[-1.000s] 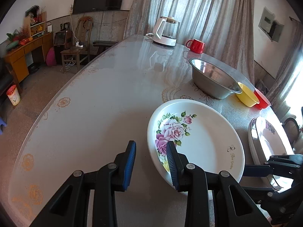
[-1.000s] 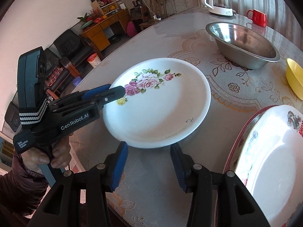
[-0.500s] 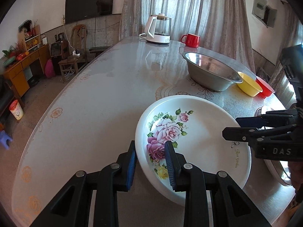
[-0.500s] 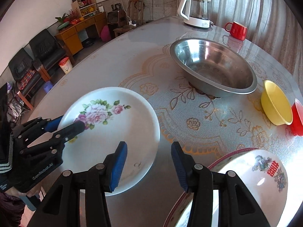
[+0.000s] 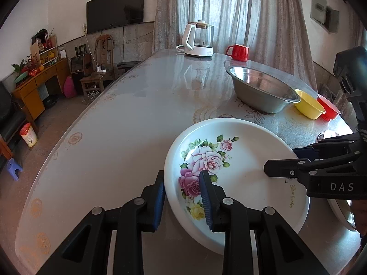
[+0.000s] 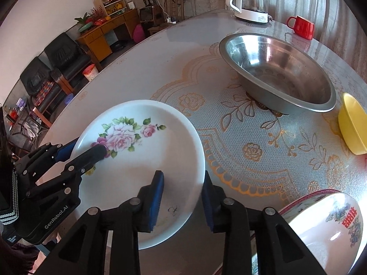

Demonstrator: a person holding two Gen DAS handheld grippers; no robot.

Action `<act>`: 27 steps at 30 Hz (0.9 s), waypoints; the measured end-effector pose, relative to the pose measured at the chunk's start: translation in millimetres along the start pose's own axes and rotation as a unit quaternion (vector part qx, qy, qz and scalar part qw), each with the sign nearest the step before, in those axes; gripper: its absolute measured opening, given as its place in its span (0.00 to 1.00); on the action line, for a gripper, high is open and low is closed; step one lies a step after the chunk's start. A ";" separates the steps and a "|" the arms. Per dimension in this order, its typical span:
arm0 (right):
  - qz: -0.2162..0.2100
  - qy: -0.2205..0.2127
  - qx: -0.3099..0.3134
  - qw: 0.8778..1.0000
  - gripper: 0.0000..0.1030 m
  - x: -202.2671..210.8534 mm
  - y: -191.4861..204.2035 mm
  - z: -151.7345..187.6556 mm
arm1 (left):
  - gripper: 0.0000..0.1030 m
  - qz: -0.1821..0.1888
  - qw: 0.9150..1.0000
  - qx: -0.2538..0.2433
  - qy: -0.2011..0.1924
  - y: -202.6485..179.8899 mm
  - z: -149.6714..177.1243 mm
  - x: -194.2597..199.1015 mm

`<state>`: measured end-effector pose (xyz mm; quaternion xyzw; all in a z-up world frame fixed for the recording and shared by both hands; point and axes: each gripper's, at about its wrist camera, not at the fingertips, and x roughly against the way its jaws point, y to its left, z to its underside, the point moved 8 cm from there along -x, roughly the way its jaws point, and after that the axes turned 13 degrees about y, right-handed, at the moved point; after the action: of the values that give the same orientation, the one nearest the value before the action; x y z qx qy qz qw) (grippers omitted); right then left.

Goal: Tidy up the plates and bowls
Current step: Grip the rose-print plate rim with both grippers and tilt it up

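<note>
Two grippers met on one dish. Clenched the left gripper (image 5: 182,197) on the rim of the white round china plate with pink roses (image 5: 247,171), one finger over the painted face and the other under the edge. Set the right gripper (image 6: 182,199) astride the opposite rim, one finger above the white face and one just outside the edge; could not tell whether pinched or only spread around it. Kept the plate tilted between both sets of fingers, apparently just clear of the glass-topped patterned counter (image 5: 114,137).

Differed from a second earlier: then lay flat ahead of the right fingers, which were parted and short of the rim. Half a second back, stood beside the plate, not around it.

Probably meant a two-handed carry, likely toward the large red-rimmed white platter (image 6: 321,229) just right of the right fingers. Left the wide steel basin (image 6: 275,68) and the small yellow bowl (image 6: 353,126) well ahead, not yet sorted.
</note>
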<state>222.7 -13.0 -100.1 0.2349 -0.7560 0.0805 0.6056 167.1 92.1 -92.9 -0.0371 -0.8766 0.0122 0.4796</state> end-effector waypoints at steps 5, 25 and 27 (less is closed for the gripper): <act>0.007 -0.008 0.001 1.000 0.30 -0.4 -0.6 0.2 | 0.27 -0.008 1.000 0.005 -0.001 0.0 0.9 1.5; -0.022 -0.022 -0.026 0.999 0.16 8.2 -12.7 6.2 | 0.24 -0.005 0.999 0.037 -0.007 6.1 1.3 9.4; -0.026 -0.022 -0.028 0.999 0.16 8.7 -13.4 7.3 | 0.24 -0.003 0.999 0.038 -0.011 6.9 0.7 9.9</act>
<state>221.0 -30.0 -95.9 0.2393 -0.7649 0.0386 0.5968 161.6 99.8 -85.3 -0.0159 -0.8806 0.0439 0.4715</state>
